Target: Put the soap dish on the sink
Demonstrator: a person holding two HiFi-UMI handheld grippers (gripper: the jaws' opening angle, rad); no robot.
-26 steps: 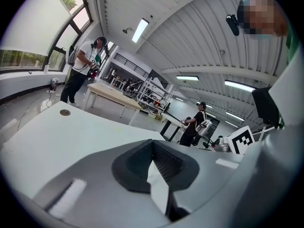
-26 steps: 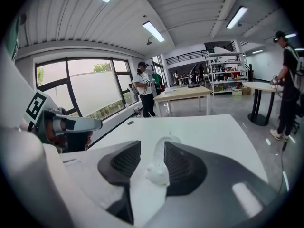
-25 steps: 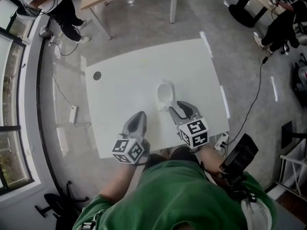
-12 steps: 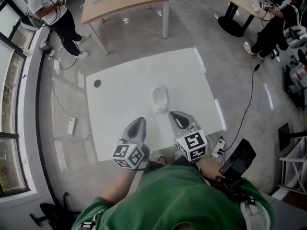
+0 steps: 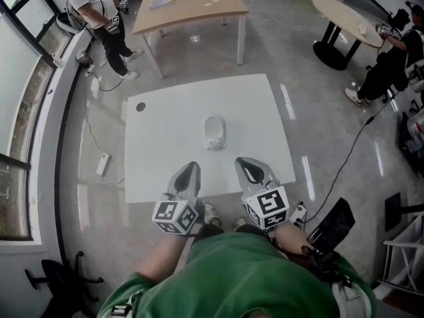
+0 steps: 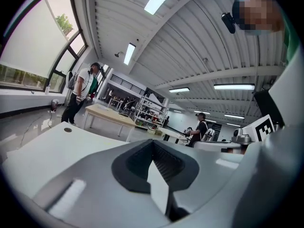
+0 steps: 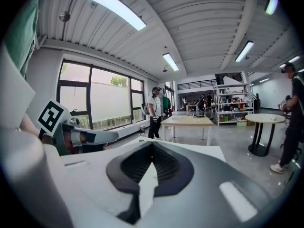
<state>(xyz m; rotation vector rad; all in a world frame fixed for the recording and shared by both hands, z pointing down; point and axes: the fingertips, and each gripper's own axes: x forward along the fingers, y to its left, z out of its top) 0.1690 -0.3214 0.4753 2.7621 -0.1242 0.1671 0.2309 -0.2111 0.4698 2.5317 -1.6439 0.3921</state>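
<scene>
Holding my two tongs side by side over the near edge of the one white rectangular tabletop (image 5: 165,151), I have both pairs closed and empty. The left tongs (image 5: 191,167) and the right tongs (image 5: 244,163) each show their dark ribbed pads meeting at the tips with nothing between them. One white oval soap dish (image 5: 214,132) lies near the middle of the tabletop, well apart from both tongs. One small dark round hole (image 5: 140,106) sits by the far left corner.
</scene>
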